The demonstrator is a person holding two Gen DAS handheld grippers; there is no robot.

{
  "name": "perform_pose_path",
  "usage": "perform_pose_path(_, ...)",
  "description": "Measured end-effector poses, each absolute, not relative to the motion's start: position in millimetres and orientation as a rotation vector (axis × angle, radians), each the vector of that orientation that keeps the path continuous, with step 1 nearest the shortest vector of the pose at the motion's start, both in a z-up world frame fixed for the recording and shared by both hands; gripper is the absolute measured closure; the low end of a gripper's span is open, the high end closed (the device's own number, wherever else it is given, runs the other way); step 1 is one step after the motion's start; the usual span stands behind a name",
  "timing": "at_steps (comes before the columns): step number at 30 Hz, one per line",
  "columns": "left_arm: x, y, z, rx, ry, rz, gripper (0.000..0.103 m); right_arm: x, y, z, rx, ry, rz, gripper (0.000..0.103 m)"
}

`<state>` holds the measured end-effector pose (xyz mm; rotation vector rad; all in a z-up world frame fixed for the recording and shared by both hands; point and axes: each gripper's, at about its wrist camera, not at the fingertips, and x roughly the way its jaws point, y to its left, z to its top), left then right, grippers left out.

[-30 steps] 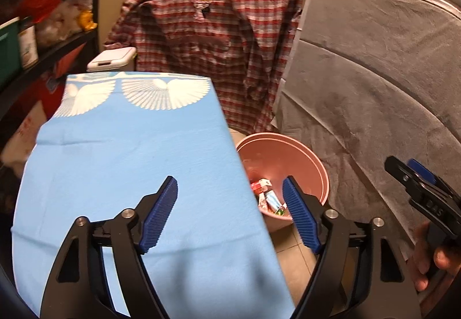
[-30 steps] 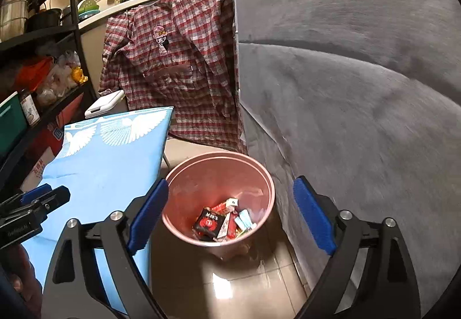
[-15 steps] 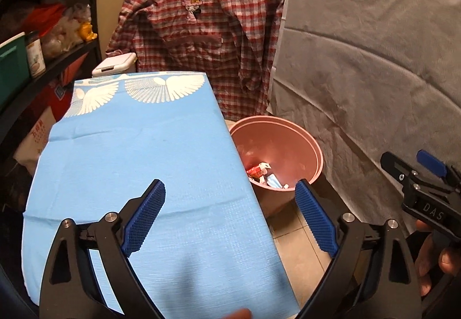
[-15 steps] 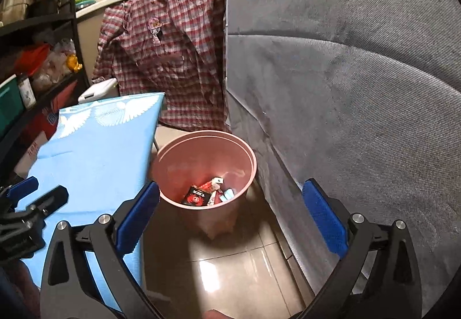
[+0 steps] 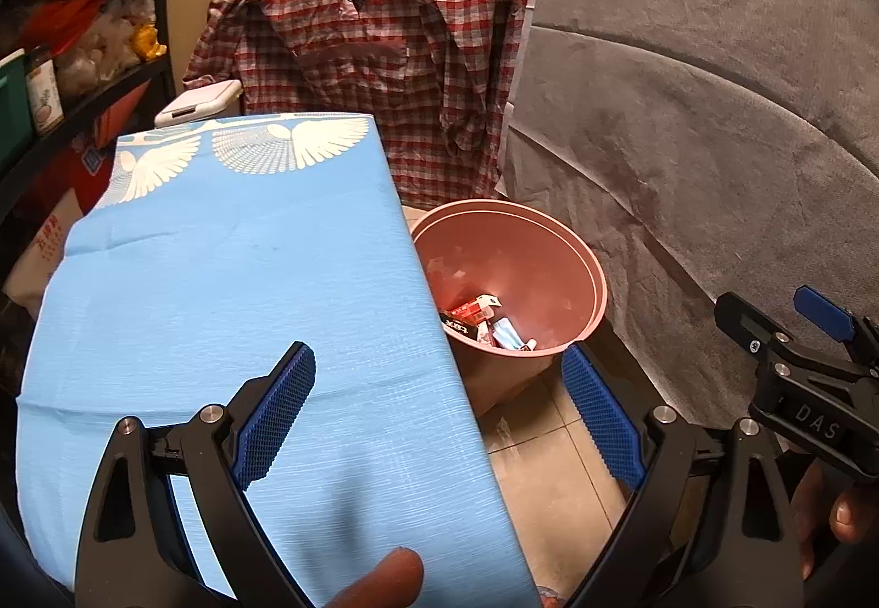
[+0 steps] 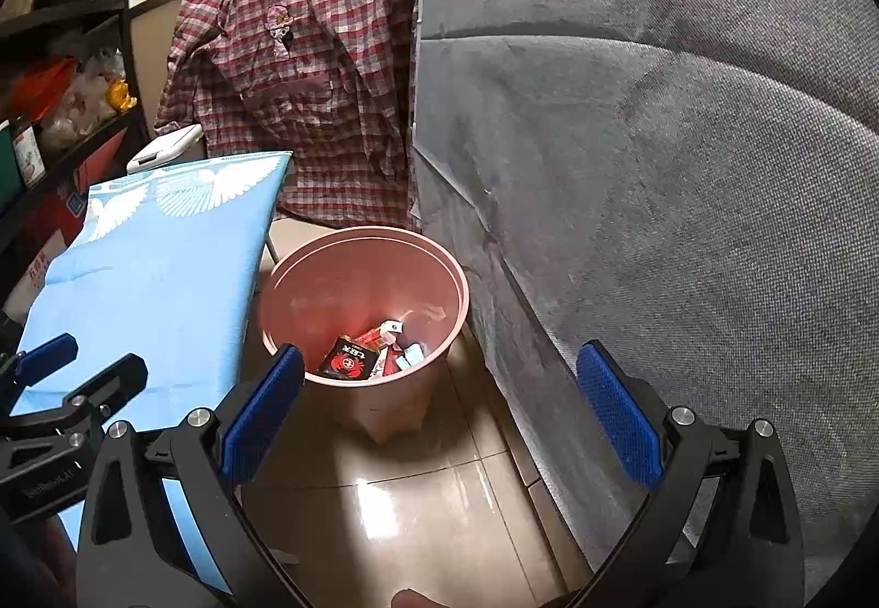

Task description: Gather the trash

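I am holding my left gripper [image 5: 437, 410] over the near part of a table with a light blue cloth [image 5: 236, 289]. Its two blue fingers [image 5: 274, 410] are standing wide apart and nothing is between them. Under the left finger and between the two fingers is lying only the bare blue cloth. The right finger is hanging past the table edge, over the tiled floor [image 5: 544, 476].

Just ahead of this right finger a pink bin [image 5: 582, 256] is standing on the floor, close beside the table edge. Inside it the trash [image 5: 483, 319] is lying at the bottom: a dark packet with red print, some red and white wrappers, and a small pale blue piece.

I am holding my right gripper [image 6: 439, 416] over the floor, and its fingers [image 6: 618, 416] are also spread wide, holding nothing. In this view the bin [image 6: 434, 256] is sitting ahead, between the two fingers but nearer to the left one, with the trash [image 6: 368, 352] visible inside. Beyond the right finger a grey fabric cover [image 6: 659, 141] is filling the side. Behind the bin a red checked shirt [image 6: 307, 75] is hanging. To the left of my left finger the blue cloth [image 6: 148, 267] is showing again.
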<state>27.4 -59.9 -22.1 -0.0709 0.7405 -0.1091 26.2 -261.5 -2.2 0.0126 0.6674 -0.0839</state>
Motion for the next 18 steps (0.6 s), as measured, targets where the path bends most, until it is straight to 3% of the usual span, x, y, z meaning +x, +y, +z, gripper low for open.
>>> perform_pose_path(18, 30.2, -60.9, -26.5, -0.076, 0.747, -0.114, 0.014, 28.1, -266.9, -2.1, 0.031, 0.668, -0.102, 0.005)
